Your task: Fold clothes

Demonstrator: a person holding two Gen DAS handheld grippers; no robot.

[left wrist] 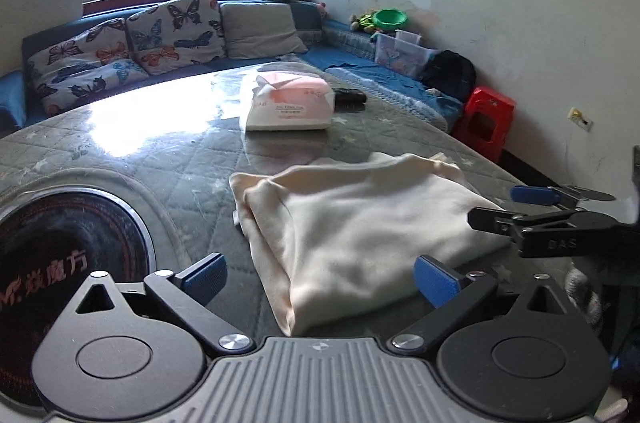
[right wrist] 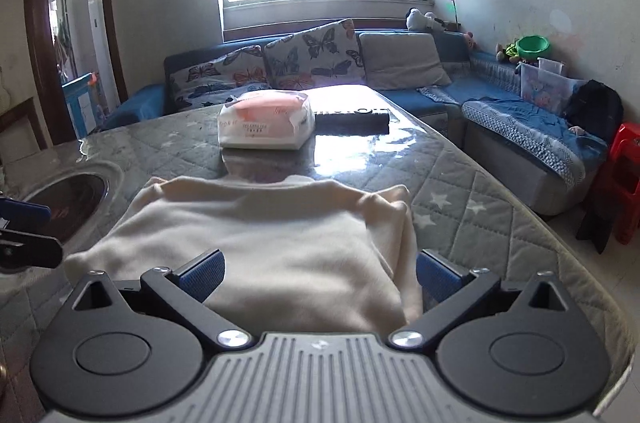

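Note:
A cream garment (left wrist: 360, 223) lies folded into a thick rectangle on the grey quilted table (left wrist: 160, 159). My left gripper (left wrist: 320, 279) hovers at its near left corner, jaws wide open, with the corner between the blue pads (left wrist: 204, 277) and untouched by them. In the right wrist view the garment (right wrist: 260, 231) fills the middle. My right gripper (right wrist: 320, 277) stands open over its near edge, the right pad just beside the folded right edge. That gripper also shows in the left wrist view as the right gripper (left wrist: 516, 207) at the garment's right side.
A round induction hob (left wrist: 68, 263) is set into the table at the left. Beyond the garment lie a pink-and-white tissue pack (right wrist: 266, 121) and a flat black object (right wrist: 352, 117). A blue sofa (right wrist: 520, 119) wraps the far side. A red stool (right wrist: 628, 179) stands at the right.

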